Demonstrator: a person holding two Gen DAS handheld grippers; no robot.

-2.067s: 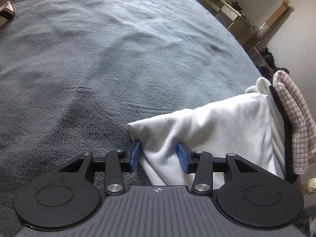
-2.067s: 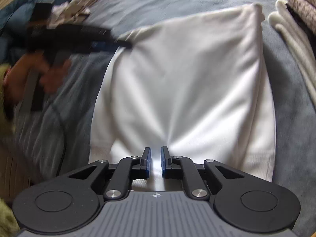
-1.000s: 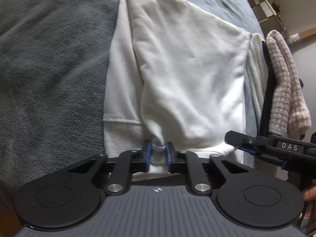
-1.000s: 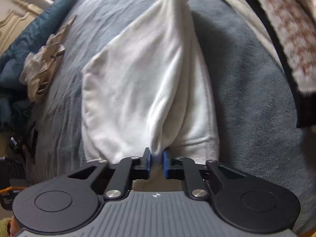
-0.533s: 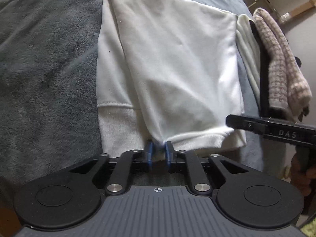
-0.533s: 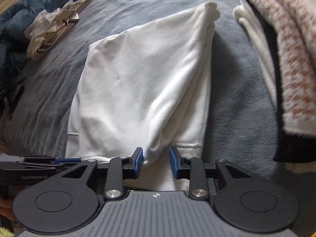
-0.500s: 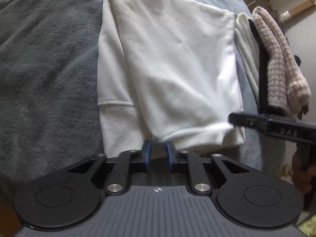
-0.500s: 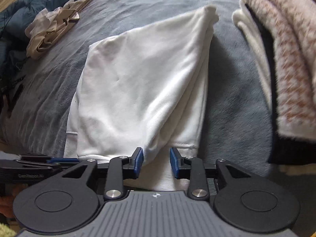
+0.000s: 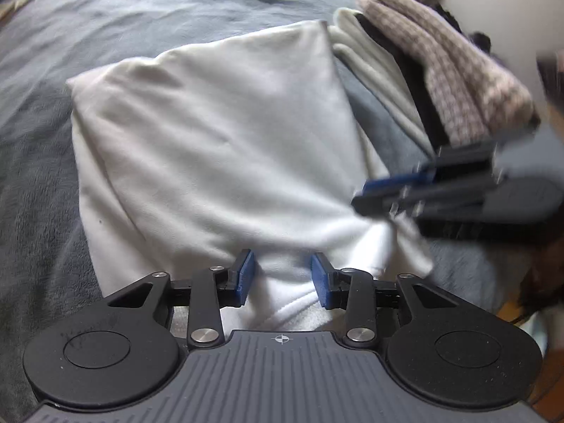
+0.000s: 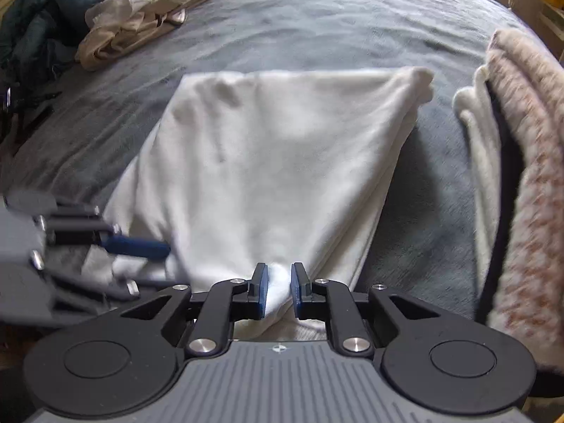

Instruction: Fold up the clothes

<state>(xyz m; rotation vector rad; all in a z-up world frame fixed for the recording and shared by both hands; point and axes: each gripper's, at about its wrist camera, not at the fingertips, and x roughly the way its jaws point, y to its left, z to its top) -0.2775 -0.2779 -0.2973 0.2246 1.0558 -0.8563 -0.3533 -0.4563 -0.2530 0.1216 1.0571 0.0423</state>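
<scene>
A folded white garment lies on a grey blanket covering a bed, just beside a stack of folded clothes topped by a checked knit. The left gripper hovers at the garment's near hem, its jaws opening, blue pads clear of the cloth that sits between them. The right gripper works the neighbouring corner, its jaws closing with a pinch of white fabric between the pads. A crumpled beige garment lies well apart near the far edge.
</scene>
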